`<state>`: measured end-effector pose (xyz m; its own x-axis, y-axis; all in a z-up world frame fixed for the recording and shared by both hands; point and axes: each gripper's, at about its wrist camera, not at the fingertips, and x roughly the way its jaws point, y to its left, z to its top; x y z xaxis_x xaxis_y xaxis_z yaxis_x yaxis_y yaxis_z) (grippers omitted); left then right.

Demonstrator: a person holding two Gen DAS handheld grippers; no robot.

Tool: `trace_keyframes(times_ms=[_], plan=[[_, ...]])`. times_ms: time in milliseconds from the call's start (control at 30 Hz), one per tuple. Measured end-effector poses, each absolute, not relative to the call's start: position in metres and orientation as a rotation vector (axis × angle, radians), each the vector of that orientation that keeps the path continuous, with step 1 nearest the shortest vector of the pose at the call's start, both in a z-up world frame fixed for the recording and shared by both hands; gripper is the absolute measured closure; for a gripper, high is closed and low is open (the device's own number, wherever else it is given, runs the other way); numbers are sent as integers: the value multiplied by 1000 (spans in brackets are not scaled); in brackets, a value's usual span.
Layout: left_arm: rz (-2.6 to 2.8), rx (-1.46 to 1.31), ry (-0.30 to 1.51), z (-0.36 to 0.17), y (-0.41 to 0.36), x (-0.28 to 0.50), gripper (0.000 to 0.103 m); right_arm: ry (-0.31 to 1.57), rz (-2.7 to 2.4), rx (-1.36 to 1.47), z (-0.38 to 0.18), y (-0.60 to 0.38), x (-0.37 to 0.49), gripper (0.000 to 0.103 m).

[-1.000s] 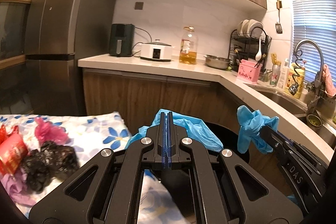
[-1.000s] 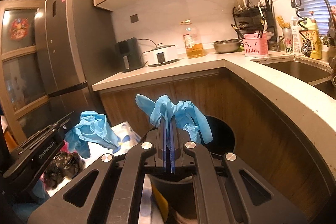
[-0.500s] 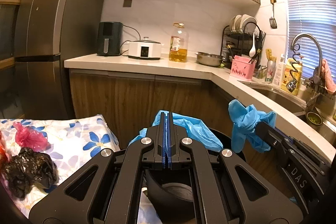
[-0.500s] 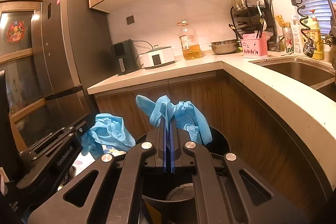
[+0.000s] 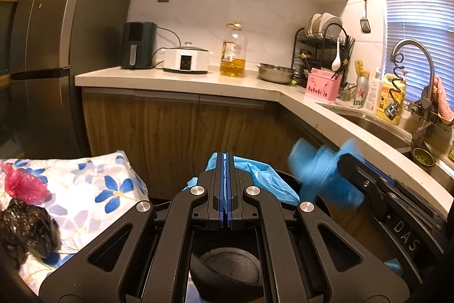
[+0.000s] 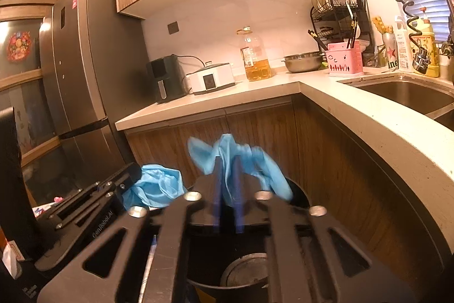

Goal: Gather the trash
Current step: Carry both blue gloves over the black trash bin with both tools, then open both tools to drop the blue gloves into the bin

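Observation:
My left gripper is shut on a crumpled blue glove and holds it over a black trash bin. It shows at the left of the right wrist view with its glove. My right gripper has its jaws a little apart, with a second blue glove still between them, blurred, above the bin. In the left wrist view that right gripper and its glove are at the right. A red bag and a black bag lie on the floral cloth.
The floral-clothed table is at the left. Wooden cabinets and an L-shaped counter run behind the bin. A sink is at the right and a dark fridge at the left.
Both grippers moved right, over the bin, and away from the table. The right jaws have parted slightly and its glove is blurred with motion.

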<state>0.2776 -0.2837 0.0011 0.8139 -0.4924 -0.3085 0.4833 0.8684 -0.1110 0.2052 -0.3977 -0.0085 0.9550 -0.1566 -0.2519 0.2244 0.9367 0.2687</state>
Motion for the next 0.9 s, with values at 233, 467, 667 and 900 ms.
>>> trace_keyframes(times_ms=[233,467,667,900], plan=[[-521,-18,361,-11,-283,283,43,220,-232,324,-11,-406,197,55],[-461,-22,352,-12,-266,276,30,232,-254,308,-10,-401,189,47],[-405,-56,348,-9,-241,261,20,233,-257,268,-7,-388,181,38],[-344,-72,324,-4,-206,233,14,218,-246,245,-2,-370,164,30]])
